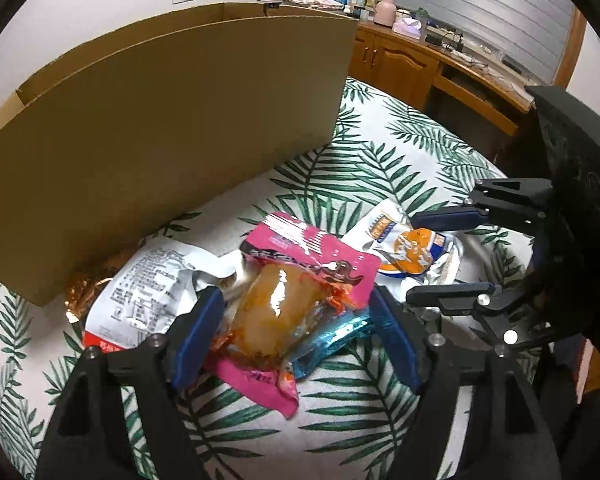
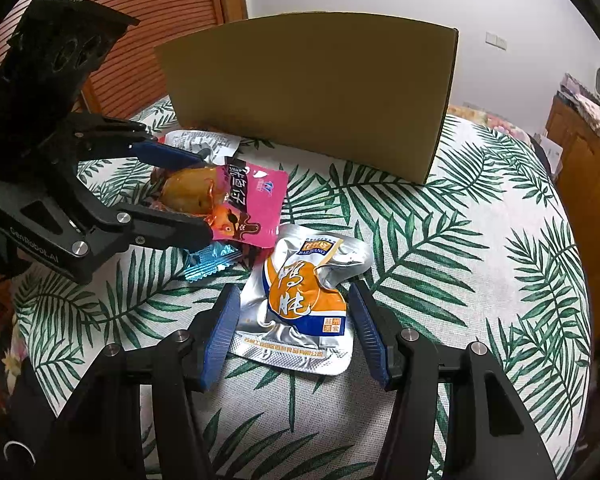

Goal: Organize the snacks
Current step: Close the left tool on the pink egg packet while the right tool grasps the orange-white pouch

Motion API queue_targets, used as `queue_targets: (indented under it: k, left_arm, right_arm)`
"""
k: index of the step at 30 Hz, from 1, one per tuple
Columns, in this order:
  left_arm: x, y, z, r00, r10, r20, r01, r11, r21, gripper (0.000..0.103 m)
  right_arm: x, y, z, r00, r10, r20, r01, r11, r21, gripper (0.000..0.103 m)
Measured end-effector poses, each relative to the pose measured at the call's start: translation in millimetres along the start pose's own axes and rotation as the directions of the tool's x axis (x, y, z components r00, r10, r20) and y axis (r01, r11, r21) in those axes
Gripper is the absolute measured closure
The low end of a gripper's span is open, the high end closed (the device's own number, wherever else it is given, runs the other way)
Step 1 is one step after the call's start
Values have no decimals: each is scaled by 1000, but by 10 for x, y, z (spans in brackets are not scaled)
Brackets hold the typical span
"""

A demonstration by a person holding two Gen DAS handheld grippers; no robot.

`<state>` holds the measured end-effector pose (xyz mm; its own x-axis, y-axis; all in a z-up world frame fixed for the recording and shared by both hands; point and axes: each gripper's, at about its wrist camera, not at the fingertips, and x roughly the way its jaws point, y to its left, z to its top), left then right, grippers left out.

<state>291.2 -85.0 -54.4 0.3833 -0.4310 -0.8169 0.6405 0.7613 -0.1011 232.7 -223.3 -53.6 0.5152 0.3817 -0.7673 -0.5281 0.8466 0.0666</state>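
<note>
The tall brown cardboard box (image 2: 312,92) standing on the leaf-print tablecloth (image 2: 480,248) is the landmark; its inside is hidden in both views, so what it holds cannot be told. In front of the box, the pink plastic snack packet with an orange-brown piece inside (image 1: 295,292) lies between the jaws of the left gripper (image 1: 295,320), which stand about half open with no pad clearly pressing it; its long axis runs roughly along the fingers. Further from the box, the silver foil pouch with an orange and blue label (image 2: 300,300) lies flat between the half-open jaws of the right gripper (image 2: 295,332), lengthwise, untouched. A blue crinkled wrapper (image 2: 207,260) lies just beside both.
</note>
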Motion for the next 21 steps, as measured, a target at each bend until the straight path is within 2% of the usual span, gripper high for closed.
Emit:
queue_targets:
  k: [4,8,11,21]
  left_arm:
    - [-39,13,-17,1000,-16,-3,16,1000,-21,40]
    - [-104,60,-53,999,-36,-1,36,998,-51,53]
    - [-132,97,-83,998,-58,-3,58,995,-78,55]
    - [-90,85,-103,998,-59,-1,59,994,-96,52]
  right_arm:
    - [1,4,3,1000,0,0,0,1000,0,45]
    - [0,1,1,1000,0,0,0,1000,-1,45]
    - [0,3,1,1000,0,0,0,1000,0,45]
    - [5,14,2,1000,-7,-3,7,1000,-5,45]
